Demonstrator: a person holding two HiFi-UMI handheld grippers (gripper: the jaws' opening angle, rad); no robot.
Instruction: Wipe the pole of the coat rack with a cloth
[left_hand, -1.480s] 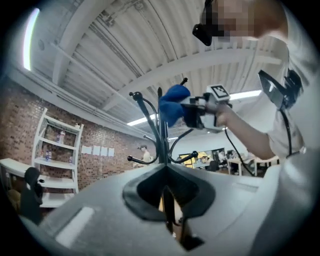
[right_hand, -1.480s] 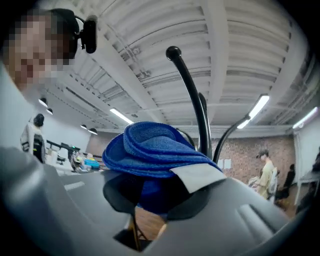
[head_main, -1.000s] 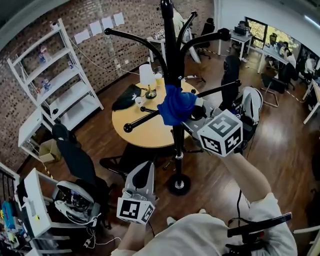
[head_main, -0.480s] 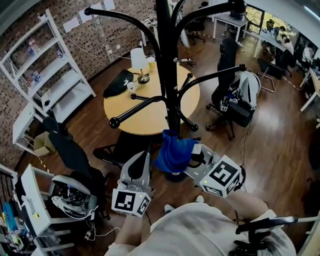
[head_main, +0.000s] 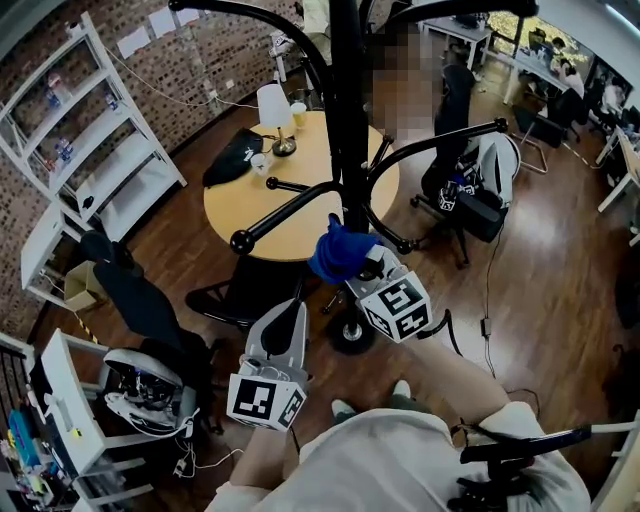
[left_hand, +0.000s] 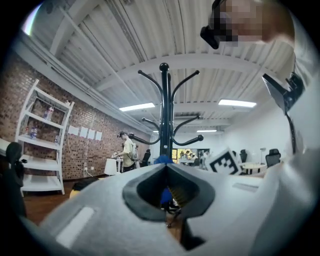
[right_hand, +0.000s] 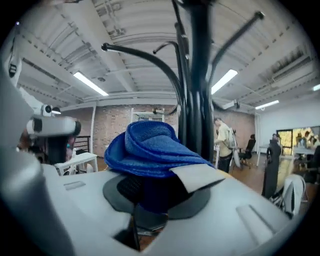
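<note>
The black coat rack pole (head_main: 346, 120) rises in the middle of the head view, its round base (head_main: 352, 336) on the wooden floor. A bunched blue cloth (head_main: 339, 254) presses on the pole just below the lower hooks. My right gripper (head_main: 362, 268) is shut on that cloth, its marker cube nearer me. In the right gripper view the blue cloth (right_hand: 150, 150) bulges out of the right gripper (right_hand: 160, 186), with the pole (right_hand: 197, 100) right behind it. My left gripper (head_main: 284, 328) hangs lower left, shut and holding nothing. The left gripper (left_hand: 166, 169) looks at the pole (left_hand: 164, 115) from a distance.
The rack's curved hook arms (head_main: 290, 212) stick out left and right at cloth height. A round wooden table (head_main: 300, 195) with a lamp (head_main: 270, 105) stands behind the rack. A white shelf unit (head_main: 90, 140) stands at left, black chairs (head_main: 140, 290) around. A person (left_hand: 127, 150) stands far off.
My right gripper carried the cloth down the pole from the lower-hook level to near the base, then back up a little. The left gripper stayed low and shut.
</note>
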